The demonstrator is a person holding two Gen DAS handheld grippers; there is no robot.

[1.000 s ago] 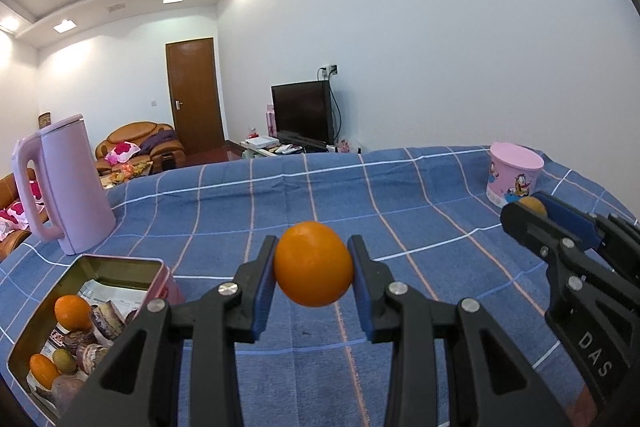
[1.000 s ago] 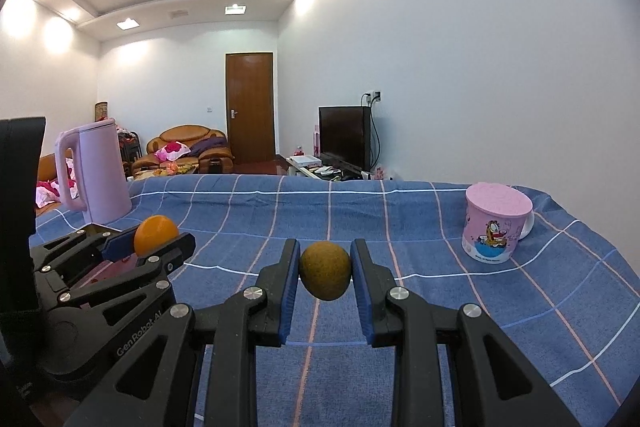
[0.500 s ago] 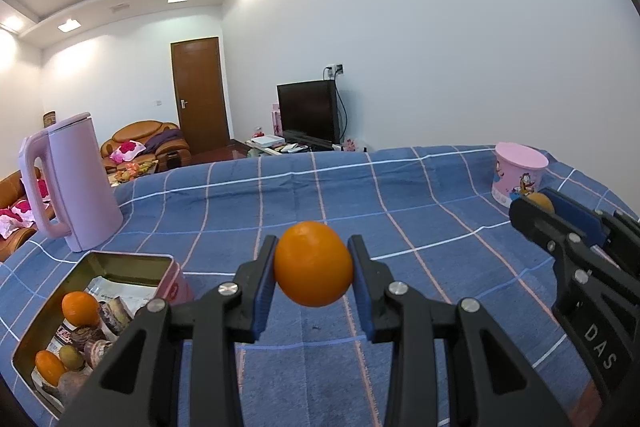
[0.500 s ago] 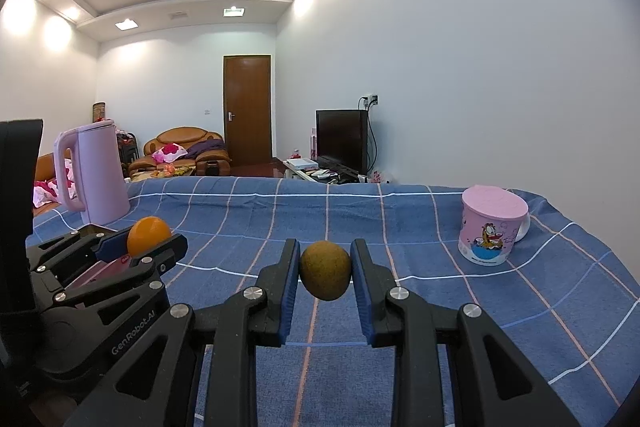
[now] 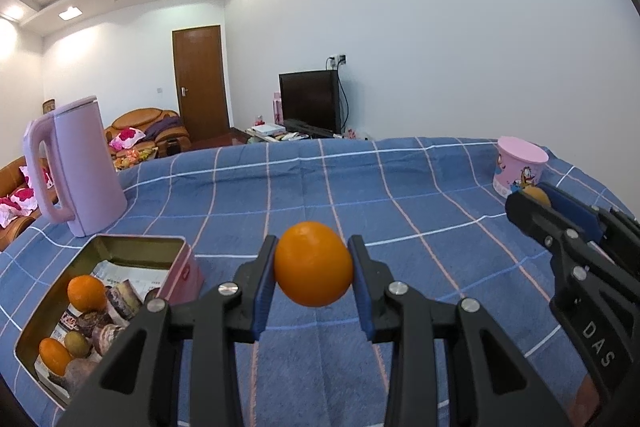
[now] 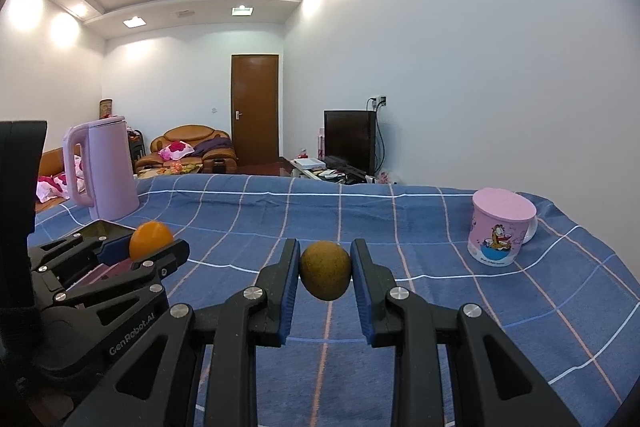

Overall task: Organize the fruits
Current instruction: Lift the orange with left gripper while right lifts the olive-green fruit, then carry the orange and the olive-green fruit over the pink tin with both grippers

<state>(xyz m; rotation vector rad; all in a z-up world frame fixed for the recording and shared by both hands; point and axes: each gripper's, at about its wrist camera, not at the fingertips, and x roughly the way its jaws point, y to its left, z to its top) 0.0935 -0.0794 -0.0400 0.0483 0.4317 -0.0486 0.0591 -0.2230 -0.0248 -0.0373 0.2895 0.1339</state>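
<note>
Pink tin (image 5: 182, 265) is sitting at left on the blue checked cloth (image 5: 360, 187), holding oranges (image 5: 86, 293) and wrapped snacks. Left gripper (image 5: 313, 275) jaws are pinching an orange (image 5: 313, 275) above the cloth. Right gripper (image 6: 325, 271) jaws are pinching a brownish-green fruit (image 6: 325, 271). Lidded pink cup (image 6: 500, 227) is standing far right.

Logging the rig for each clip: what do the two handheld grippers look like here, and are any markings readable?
Both are matte black plastic frames with silver screws and blue pads lining the fingers. The left gripper reads "GenRobot.AI" in white along its side, seen from the right wrist view. The right gripper shows white letters "DAS" on its side in the left wrist view. No hands, sleeves or cables show.
</note>
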